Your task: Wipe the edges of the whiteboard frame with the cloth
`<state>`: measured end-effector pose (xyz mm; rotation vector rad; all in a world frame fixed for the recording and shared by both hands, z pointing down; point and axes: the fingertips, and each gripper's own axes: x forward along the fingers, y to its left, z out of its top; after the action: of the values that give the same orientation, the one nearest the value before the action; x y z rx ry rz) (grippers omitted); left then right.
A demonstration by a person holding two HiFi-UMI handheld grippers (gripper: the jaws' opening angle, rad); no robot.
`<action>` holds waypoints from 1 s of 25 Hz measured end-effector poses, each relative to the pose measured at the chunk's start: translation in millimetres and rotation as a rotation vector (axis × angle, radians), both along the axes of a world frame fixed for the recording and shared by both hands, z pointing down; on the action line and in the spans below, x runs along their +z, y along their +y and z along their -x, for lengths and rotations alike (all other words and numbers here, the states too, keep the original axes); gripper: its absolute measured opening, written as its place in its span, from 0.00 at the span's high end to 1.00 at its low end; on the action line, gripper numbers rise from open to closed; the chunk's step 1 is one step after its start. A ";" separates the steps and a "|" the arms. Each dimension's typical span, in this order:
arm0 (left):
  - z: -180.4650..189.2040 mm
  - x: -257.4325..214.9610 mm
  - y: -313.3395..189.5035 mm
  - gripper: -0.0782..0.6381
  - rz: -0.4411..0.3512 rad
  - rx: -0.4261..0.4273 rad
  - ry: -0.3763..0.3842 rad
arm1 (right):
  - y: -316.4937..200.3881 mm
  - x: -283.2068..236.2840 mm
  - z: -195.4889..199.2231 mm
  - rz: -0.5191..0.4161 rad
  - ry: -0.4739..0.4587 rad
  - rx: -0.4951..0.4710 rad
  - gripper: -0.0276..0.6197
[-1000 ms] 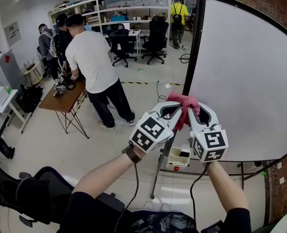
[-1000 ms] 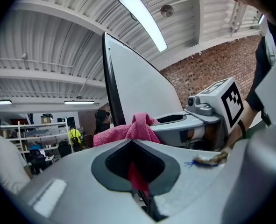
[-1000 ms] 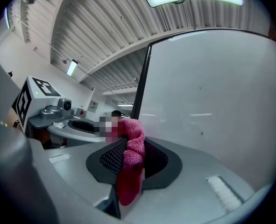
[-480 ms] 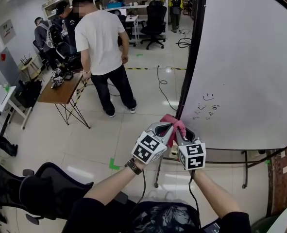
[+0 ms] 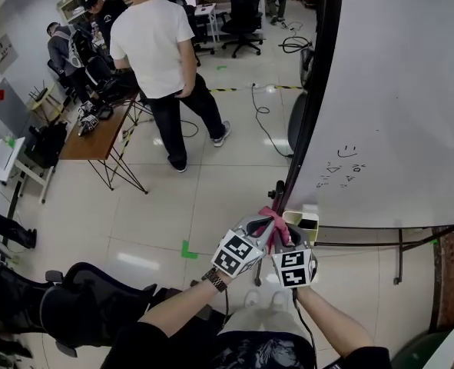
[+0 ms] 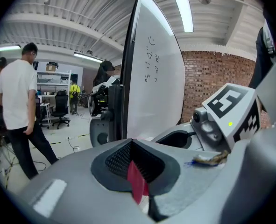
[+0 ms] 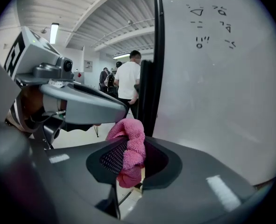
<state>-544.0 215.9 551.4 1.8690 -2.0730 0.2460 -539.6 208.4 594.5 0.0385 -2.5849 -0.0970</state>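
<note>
At the foot of the head view, the left tongs point(image 5: 266, 226) and right tongs point(image 5: 286, 234) are both clamped on the pink cloth point(image 5: 276, 218), which is bunched against the lower corner of the whiteboard frame point(image 5: 313, 114). With the cloth that low, the upright side looks about done, while the bottom rail point(image 5: 380, 226), running toward 3 o'clock, seems left to wipe. The upright's long axis points from the cloth to 12 o'clock, leaning slightly toward 1
</note>
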 end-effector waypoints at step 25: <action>-29.2 143.5 22.0 0.89 0.095 -0.016 0.142 | -33.3 218.0 -28.6 0.197 -0.073 0.270 0.84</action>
<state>-514.8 237.8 694.9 1.7601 -1.9467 0.1982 -511.0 175.1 812.5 0.3218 -2.6223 0.2625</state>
